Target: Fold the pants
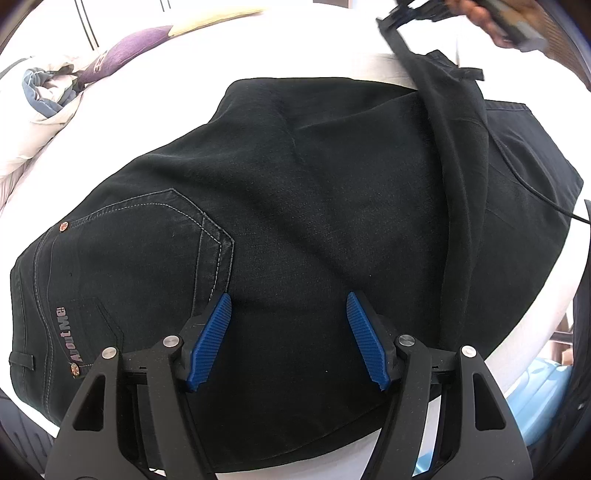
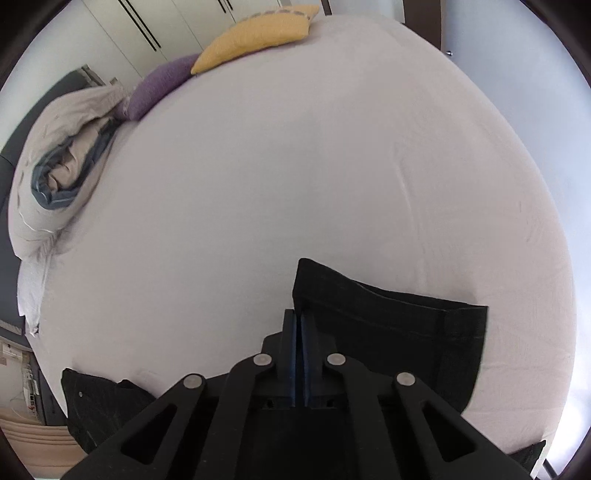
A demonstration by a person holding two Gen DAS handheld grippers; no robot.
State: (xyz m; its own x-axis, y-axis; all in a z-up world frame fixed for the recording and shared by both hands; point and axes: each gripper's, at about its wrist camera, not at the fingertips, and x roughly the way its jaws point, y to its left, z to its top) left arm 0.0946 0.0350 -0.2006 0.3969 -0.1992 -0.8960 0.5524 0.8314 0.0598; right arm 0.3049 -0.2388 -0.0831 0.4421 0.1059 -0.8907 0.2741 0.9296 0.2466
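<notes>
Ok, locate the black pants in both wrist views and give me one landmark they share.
Left wrist: the black pants fill the centre, one leg lifted toward the upper right, beneath the open left gripper.
Right wrist: a hem section sits at lower centre-right, pinched in the right gripper.
Shared landmark: the purple pillow at upper left.

left wrist view looks down close over the pants [image 1: 295, 221]; right wrist view faces across the bed [image 2: 295, 166], sharing both.

Right gripper [image 1: 517, 22] is blurring at the left wrist view's top edge, cut off. Pants [image 2: 388, 325] are disappearing beneath the gripper body in the right wrist view; the pinch point between pads is staying hidden.
</notes>
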